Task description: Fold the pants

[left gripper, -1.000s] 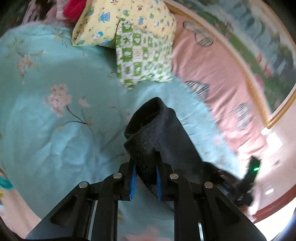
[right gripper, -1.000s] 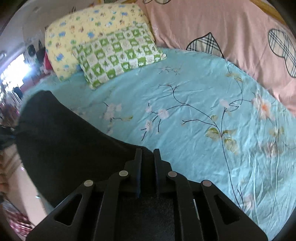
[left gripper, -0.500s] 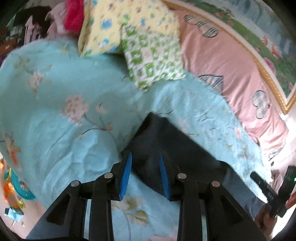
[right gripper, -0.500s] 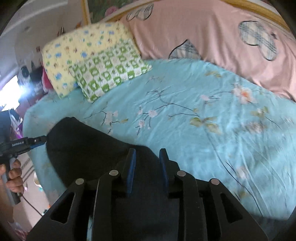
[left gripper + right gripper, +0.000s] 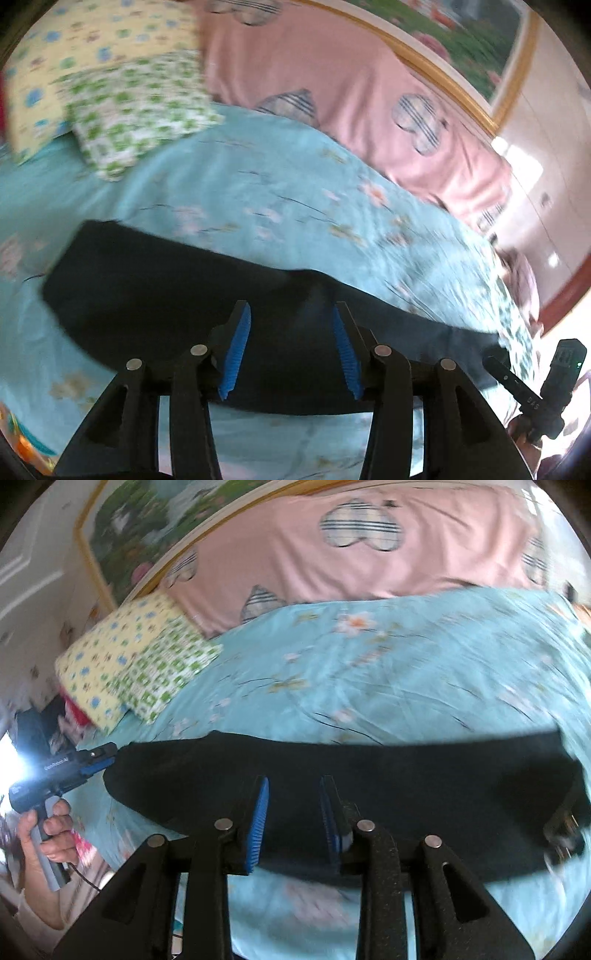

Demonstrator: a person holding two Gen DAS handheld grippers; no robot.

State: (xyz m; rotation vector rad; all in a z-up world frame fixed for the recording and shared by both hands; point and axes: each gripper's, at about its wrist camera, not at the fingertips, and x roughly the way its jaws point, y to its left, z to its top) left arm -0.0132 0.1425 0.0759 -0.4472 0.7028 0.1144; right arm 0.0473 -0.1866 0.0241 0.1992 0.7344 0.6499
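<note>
The black pants (image 5: 166, 295) lie flat in a long strip across the light-blue floral bedsheet (image 5: 295, 192). My left gripper (image 5: 291, 308) hovers over them with its jaws opening; the cloth shows between the blue pads (image 5: 236, 343) but is not pinched. In the right wrist view the pants (image 5: 406, 775) stretch from left to right. My right gripper (image 5: 294, 782) is above their near edge, its jaws opening too and gripping nothing. The left gripper (image 5: 110, 755), held in a hand (image 5: 48, 830), sits at the strip's left end. The right gripper (image 5: 493, 363) shows at the lower right.
A yellow pillow (image 5: 110, 661) and a green checked pillow (image 5: 166, 675) lie at the bed's far left. A pink quilt (image 5: 369, 565) with heart patches runs along the back under a framed picture (image 5: 155, 524). The bed's edge is at the left, with clutter beyond.
Both grippers have let go of the pants and their jaws have widened. The pants, bunched and lifted before, now lie spread flat on the sheet. Both hands swung sideways and rolled.
</note>
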